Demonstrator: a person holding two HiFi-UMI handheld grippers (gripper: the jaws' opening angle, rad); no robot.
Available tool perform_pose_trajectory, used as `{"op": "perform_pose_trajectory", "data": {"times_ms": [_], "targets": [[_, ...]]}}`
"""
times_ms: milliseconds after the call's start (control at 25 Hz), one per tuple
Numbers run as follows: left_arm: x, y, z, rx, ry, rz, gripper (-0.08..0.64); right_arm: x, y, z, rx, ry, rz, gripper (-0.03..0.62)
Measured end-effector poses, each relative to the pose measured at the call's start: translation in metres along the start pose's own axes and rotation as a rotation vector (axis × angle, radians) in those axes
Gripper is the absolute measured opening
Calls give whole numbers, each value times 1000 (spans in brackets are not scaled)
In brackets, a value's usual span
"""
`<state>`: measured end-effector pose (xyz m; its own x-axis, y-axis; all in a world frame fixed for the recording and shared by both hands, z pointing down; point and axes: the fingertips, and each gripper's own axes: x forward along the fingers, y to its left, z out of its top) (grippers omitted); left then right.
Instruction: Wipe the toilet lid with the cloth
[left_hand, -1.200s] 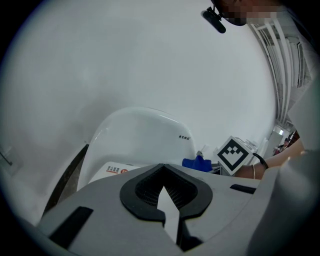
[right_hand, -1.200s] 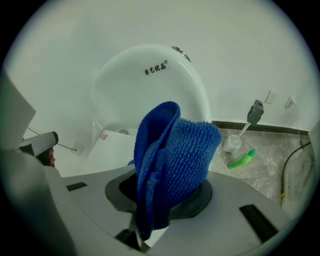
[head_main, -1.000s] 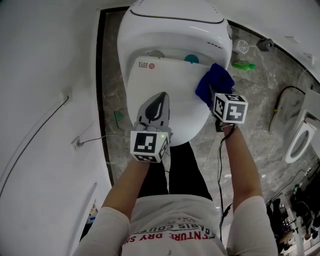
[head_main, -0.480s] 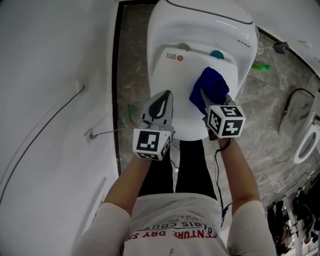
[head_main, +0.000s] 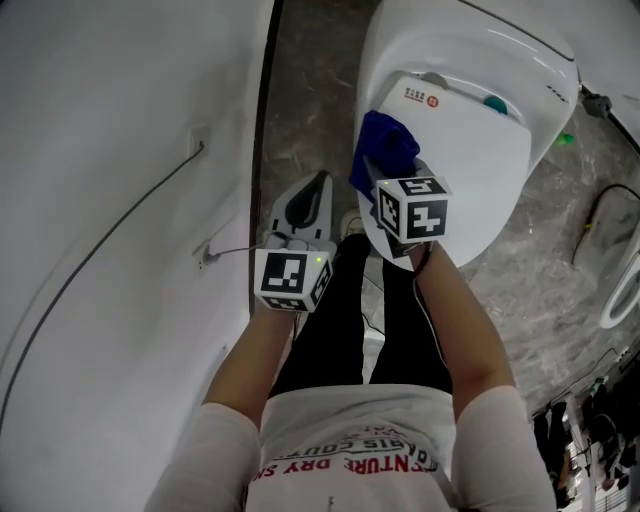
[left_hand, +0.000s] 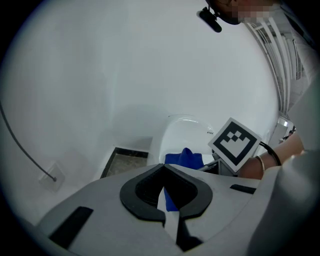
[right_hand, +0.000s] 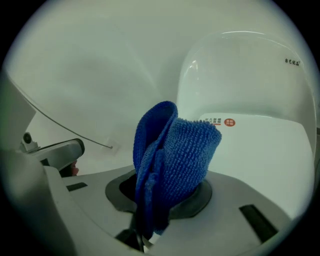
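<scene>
While the person stands at the front of the toilet, the right gripper (right_hand: 162, 197) has its jaws clamped on the blue cloth (right_hand: 170, 165), which sits bunched and folded between them and sticks out past the tips. From the head view the cloth is at the near-left edge of the white toilet lid (head_main: 470, 170), which is down, just below the small red sticker (head_main: 420, 97) printed near the hinge end. Can't tell if the cloth is pressed onto the lid or just above it; the right gripper's marker cube (head_main: 412, 210) covers the contact area. Left gripper (left_hand: 164, 175): jaws together, nothing gripped, only a thin slit between them through which a bit of the cloth and white lid beyond show. It is off the toilet, to the left of it, over the strip of grey marble floor (head_main: 310, 90) between the toilet and the white wall (head_main: 100, 150), well apart from the lid and pointing roughly along the toilet's side. A thin cable (head_main: 120, 235) runs along the wall to a small fitting. Person's legs in dark trousers (head_main: 340, 330) are between the two forearms, close to the lid's front rim. A green object (head_main: 566, 138) lies on the floor right of the toilet, too small to identify.
</scene>
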<state>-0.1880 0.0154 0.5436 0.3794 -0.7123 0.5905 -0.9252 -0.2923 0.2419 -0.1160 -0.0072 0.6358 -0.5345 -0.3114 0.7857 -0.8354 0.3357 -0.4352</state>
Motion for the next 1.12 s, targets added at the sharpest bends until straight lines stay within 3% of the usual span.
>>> {"op": "perform_pose_trajectory", "data": {"times_ms": [160, 360, 560, 800, 1120], "targets": [[-9, 15, -13, -7, 14, -2, 6, 18, 2, -4, -11, 25, -36, 94], [-7, 2, -14, 32, 14, -44, 6, 16, -22, -9, 2, 48, -104, 94], [-3, -25, -6, 14, 6, -75, 6, -2, -38, -17, 36, 50, -123, 94], [10, -67, -5, 60, 3, -124, 6, -32, -65, -28, 54, 31, -119, 94], [28, -119, -19, 35, 25, -106, 6, -84, -129, -54, 84, -9, -112, 94]]}}
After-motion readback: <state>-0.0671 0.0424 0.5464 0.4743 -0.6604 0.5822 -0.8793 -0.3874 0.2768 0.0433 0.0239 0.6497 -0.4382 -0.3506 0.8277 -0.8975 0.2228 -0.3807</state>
